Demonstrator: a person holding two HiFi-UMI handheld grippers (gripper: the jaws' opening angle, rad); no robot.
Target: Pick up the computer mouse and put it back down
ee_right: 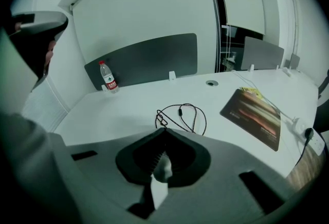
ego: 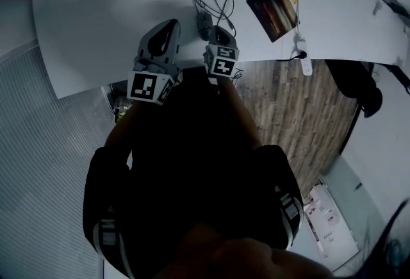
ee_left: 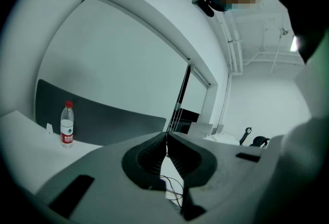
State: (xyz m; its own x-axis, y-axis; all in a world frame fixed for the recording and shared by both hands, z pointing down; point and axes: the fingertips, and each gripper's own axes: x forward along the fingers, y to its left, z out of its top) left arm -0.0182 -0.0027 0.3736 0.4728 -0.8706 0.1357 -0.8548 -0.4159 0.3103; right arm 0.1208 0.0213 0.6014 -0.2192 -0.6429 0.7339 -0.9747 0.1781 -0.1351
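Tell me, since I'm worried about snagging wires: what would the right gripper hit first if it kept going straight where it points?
Probably the white desk, right at the coiled black cable. The right gripper, jaws shut, aims at its near loop. Depth is unclear.

**A:** White desk [ego: 96,22] all the way across, and a black cable [ee_right: 182,115] looping over it!

**B:** There's the mouse pad [ego: 272,11], dark, with orange and red streaks through the middle.

**A:** Now the bottle [ee_left: 67,124]: clear, red cap, red-and-white label.

**B:** Grey on the left gripper [ee_left: 166,138], grey on the right gripper [ee_right: 165,133], black ribbed pads [ee_right: 185,161] inside.

**A:** Black-and-white square markers on each cube [ego: 148,87]. Dark grey partition [ee_right: 149,58] behind, brown wood-grain floor [ego: 295,111] below.
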